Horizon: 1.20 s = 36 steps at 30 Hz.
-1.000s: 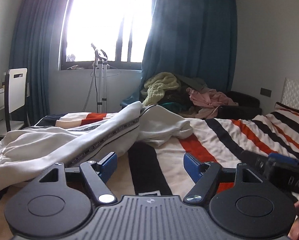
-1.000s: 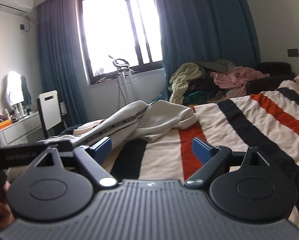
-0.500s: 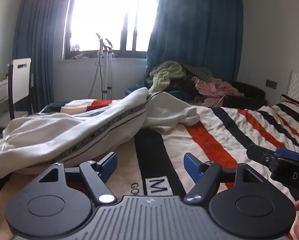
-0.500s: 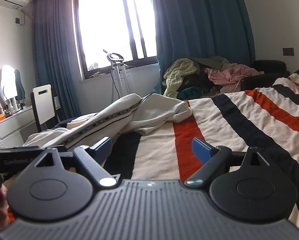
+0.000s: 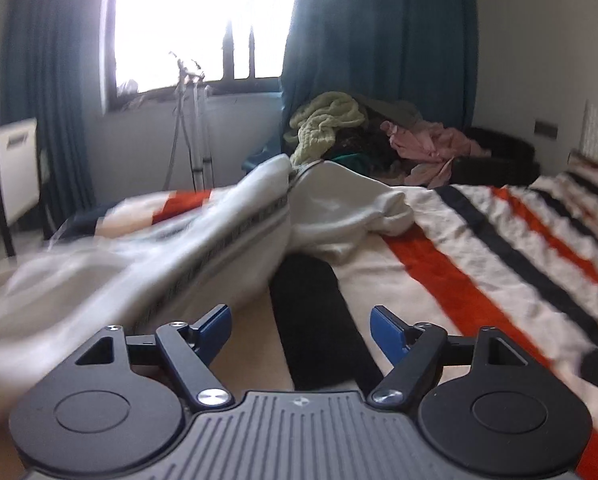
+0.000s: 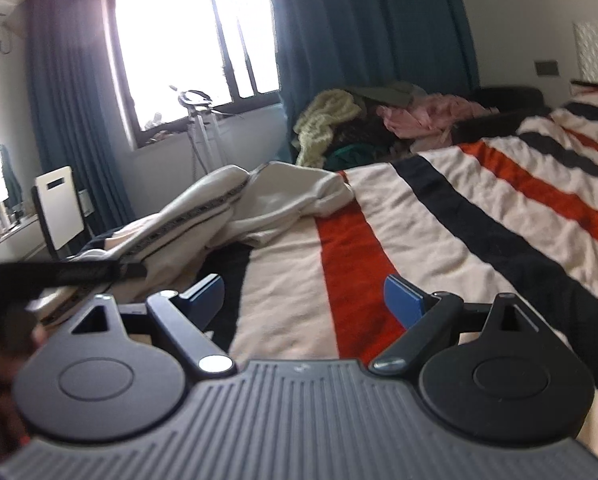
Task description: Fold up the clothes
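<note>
Cream-white trousers with a dark lettered side stripe lie crumpled on the striped bed cover, to the left and ahead of me. In the right wrist view the trousers lie at centre left. My left gripper is open and empty, low over the bed, its left finger next to the trouser fabric. My right gripper is open and empty above the orange stripe, right of the trousers. The left gripper's body shows at the left edge of the right wrist view.
A heap of other clothes lies beyond the bed's far end, under blue curtains. A garment steamer stand is by the window. A white chair and a dresser stand at the left. A headboard is at far right.
Both grippers have moved forward and lower over the bed, nearer the trousers. The left view is blurred from motion. Both stay open.
</note>
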Each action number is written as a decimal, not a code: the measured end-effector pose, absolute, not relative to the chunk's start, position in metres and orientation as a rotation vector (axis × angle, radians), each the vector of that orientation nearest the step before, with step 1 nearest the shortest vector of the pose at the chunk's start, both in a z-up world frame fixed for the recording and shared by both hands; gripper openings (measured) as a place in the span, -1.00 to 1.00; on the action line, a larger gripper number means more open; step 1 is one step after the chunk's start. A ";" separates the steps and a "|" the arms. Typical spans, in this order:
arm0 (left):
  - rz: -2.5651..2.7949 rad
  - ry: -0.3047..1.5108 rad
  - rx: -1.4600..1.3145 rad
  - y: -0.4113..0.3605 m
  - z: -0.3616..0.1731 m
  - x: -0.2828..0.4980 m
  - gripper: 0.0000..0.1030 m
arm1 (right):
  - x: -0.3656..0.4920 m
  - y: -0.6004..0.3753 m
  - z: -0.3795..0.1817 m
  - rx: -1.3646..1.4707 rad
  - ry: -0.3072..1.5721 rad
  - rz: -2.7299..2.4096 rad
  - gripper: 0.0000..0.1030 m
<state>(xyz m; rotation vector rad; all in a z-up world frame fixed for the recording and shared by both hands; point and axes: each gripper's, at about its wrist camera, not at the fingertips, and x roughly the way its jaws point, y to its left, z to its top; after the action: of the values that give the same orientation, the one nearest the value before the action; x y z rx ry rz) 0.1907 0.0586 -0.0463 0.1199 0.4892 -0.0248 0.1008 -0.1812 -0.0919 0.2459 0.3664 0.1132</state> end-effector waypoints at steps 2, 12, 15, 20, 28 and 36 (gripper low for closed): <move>-0.013 0.478 0.200 0.057 -0.050 0.231 0.52 | 0.107 -0.183 -0.099 0.258 0.384 0.099 0.73; 0.078 0.476 0.292 0.060 -0.066 0.410 0.49 | 0.173 -0.197 -0.139 0.292 0.407 -0.011 0.73; 0.087 0.482 0.317 0.060 -0.072 0.453 0.28 | 0.193 -0.203 -0.157 0.335 0.433 -0.037 0.73; 0.057 0.526 0.367 0.061 -0.078 0.474 -0.64 | 0.213 -0.204 -0.178 0.388 0.484 -0.012 0.75; -0.055 0.455 0.432 0.071 -0.014 0.369 -0.77 | 0.206 -0.208 -0.172 0.423 0.464 0.005 0.72; -0.176 0.386 0.420 0.053 -0.001 0.173 -0.91 | 0.172 -0.207 -0.143 0.408 0.408 0.016 0.72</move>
<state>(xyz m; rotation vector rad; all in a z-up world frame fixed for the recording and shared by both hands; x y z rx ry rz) 0.1729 0.0527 -0.0013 0.4201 0.3858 -0.1764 0.1724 -0.2070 -0.1429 0.4083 0.4080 0.0158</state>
